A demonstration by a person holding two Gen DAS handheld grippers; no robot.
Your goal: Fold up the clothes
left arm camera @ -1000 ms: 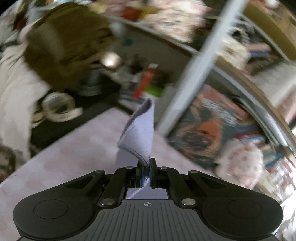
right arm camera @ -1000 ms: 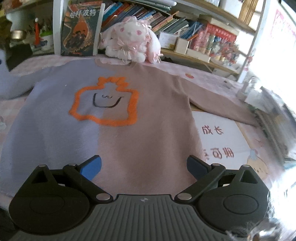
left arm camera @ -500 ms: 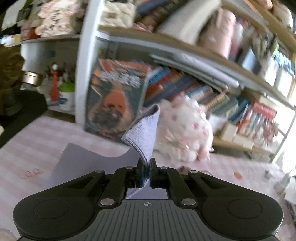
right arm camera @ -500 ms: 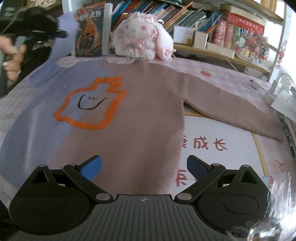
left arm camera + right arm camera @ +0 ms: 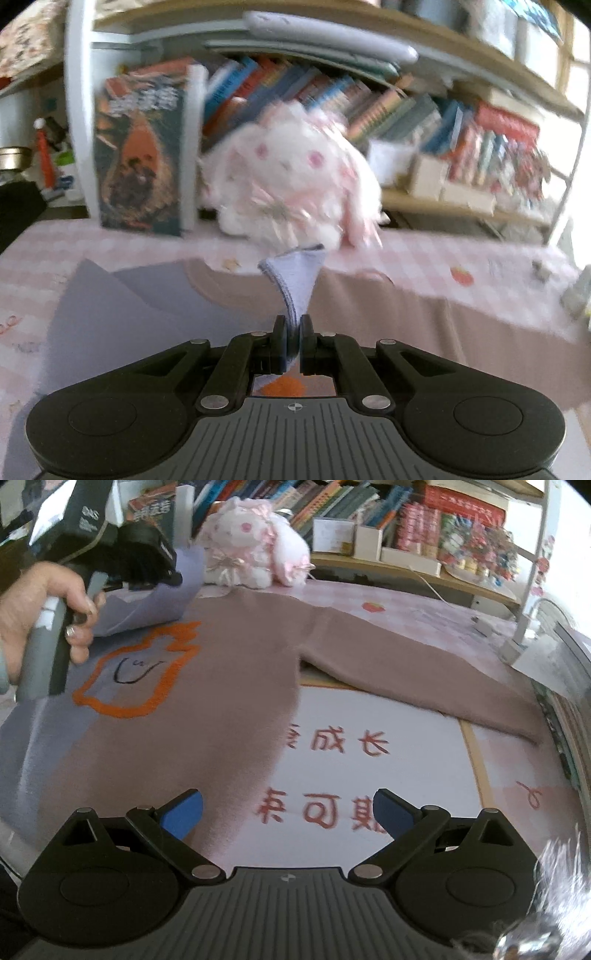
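Left hand-held gripper (image 5: 293, 341) pinches lavender sleeve cuff (image 5: 295, 280) (above sweater (image 5: 221, 701)).

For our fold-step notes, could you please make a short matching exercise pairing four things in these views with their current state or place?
Things:
1. left gripper
2. right gripper
3. lilac sleeve
4. plush bunny

States or places:
a. sits at the sweater's neckline, before the books
b. jaws wide apart, nothing between them
c. lifted over the sweater's front
d. shut on fabric

Pairs: 1-d, 2-b, 3-c, 4-a
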